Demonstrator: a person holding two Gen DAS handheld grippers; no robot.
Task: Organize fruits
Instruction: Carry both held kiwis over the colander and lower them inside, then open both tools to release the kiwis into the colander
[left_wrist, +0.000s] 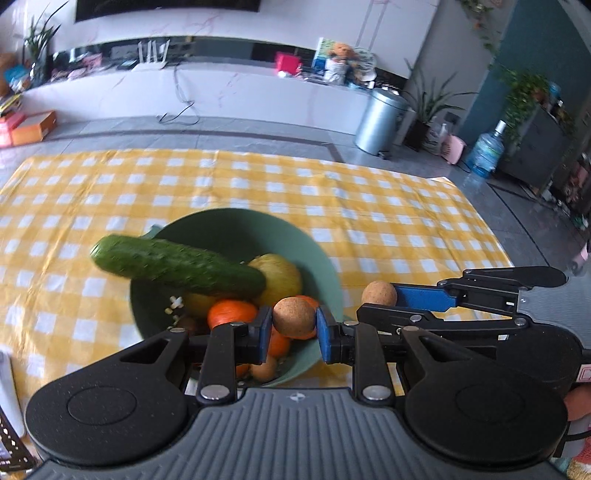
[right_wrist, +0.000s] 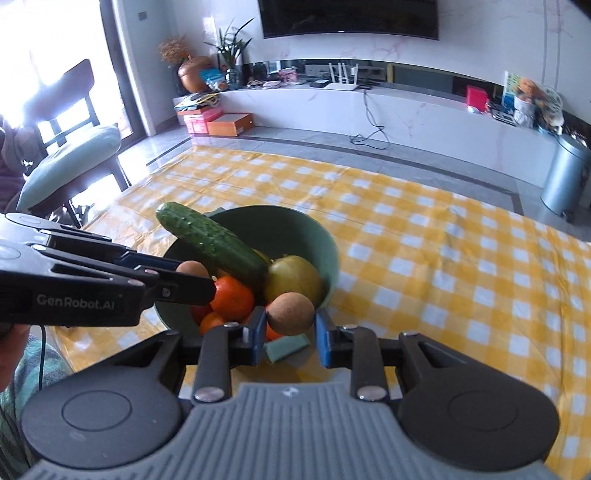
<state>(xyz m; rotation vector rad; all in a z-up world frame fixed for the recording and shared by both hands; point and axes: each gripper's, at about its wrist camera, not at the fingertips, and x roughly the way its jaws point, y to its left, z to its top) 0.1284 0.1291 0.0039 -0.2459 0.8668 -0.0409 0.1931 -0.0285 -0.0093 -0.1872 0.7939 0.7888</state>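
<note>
Two small brown round fruits are showing in the left wrist view, one in each set of jaws. The left gripper (left_wrist: 294, 322) is pinching the nearer brown fruit (left_wrist: 294, 316) tight between its blue pads, jaws closed in on it and nothing else. At three o'clock from it, the right gripper (left_wrist: 384, 295) is reaching in from the right edge, its jaws nipping the second brown fruit (left_wrist: 379, 293) at the tips. Behind the left jaws, the green bowl (left_wrist: 236, 229) is sitting on the yellow checked cloth (left_wrist: 369, 221) covering the desk. A cucumber (left_wrist: 177, 266) is lying across the bowl's ten o'clock rim, one end poking out over the cloth. Under it, a yellow-green fruit (left_wrist: 279, 275) and an orange tangerine (left_wrist: 231, 314) are crowding the bowl.

Over to the right wrist view: the right gripper (right_wrist: 290, 324) is clamping its brown fruit (right_wrist: 290, 314), jaws nearly together around it, held above the bowl's (right_wrist: 295, 221) near edge. At nine o'clock, the left gripper (right_wrist: 195, 275) is coming in from the left edge, its brown fruit (right_wrist: 192, 268) peeking out at the tips over the bowl. The cucumber (right_wrist: 212, 242) is leaning from eleven o'clock down into the pile, touching the yellow-green fruit (right_wrist: 297, 277) and the tangerine (right_wrist: 232, 297).
</note>
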